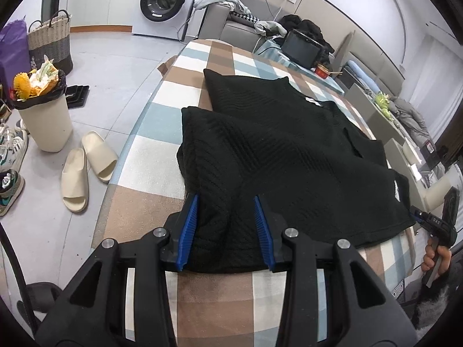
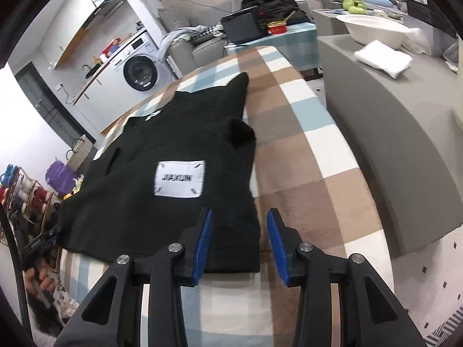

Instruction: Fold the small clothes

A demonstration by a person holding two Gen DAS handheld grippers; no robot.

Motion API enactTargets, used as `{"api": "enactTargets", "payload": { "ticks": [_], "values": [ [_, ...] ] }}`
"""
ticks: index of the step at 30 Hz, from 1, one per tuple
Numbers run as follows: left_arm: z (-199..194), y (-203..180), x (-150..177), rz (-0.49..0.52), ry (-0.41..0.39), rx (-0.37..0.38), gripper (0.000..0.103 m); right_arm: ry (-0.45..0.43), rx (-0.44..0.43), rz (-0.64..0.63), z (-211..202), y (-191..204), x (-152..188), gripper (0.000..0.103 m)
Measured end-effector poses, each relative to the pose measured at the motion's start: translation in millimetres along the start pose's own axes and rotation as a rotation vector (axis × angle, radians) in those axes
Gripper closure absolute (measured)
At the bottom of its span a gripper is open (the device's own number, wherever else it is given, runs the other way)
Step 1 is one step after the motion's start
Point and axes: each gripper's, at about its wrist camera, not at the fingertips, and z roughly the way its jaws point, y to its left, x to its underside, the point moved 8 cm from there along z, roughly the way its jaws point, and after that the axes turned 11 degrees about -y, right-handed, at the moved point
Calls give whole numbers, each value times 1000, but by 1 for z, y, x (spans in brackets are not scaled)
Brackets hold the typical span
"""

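A black knitted garment (image 1: 277, 156) lies spread on a table covered with a checked cloth (image 1: 162, 133) of brown, white and pale blue squares, its near hem close to the table's near edge. In the left wrist view the left gripper (image 1: 225, 202) is released, its blue pads (image 1: 189, 225) wide apart, and the garment's near left corner lies bunched up between them; the fabric fills the gap, but the pads do not pinch it. In the right wrist view the right gripper (image 2: 238, 217) is likewise released, its two blue pads set on either side of the garment's near right corner, the left pad over the black fabric and the right pad over the bare cloth just beside the hem. A white patch (image 2: 180, 178) with dark lettering sits on the garment a little beyond that gripper. At the far end the garment narrows to a pointed corner. On the floor to the left of the table stand a full waste bin (image 1: 43, 115), a pair of cream slippers (image 1: 86, 167) and a woven basket (image 1: 50, 40), with a washing machine (image 1: 166, 0) against the far wall. A grey counter (image 2: 385, 121) runs along the table's right side, bearing a white bowl (image 2: 373, 29) and a folded white cloth (image 2: 383, 59)
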Motion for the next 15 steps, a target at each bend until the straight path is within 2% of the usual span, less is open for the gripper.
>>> {"api": "enactTargets", "payload": {
  "ticks": [4, 9, 11, 14, 15],
  "values": [
    [4, -8, -4, 6, 3, 15, 69, 16, 3, -26, 12, 7, -6, 64],
    [0, -12, -9, -6, -15, 33, 69, 8, -94, -110, 3, 41, -12, 64],
    [3, -9, -6, -17, -7, 23, 69, 30, -54, -133, 8, 39, -8, 64],
    [9, -4, -3, -24, 6, 2, 69, 53, -41, -104, 15, 30, -2, 64],
    [11, -4, -2, -23, 7, -4, 69, 51, -29, -100, 16, 27, -2, 67]
  ]
}}
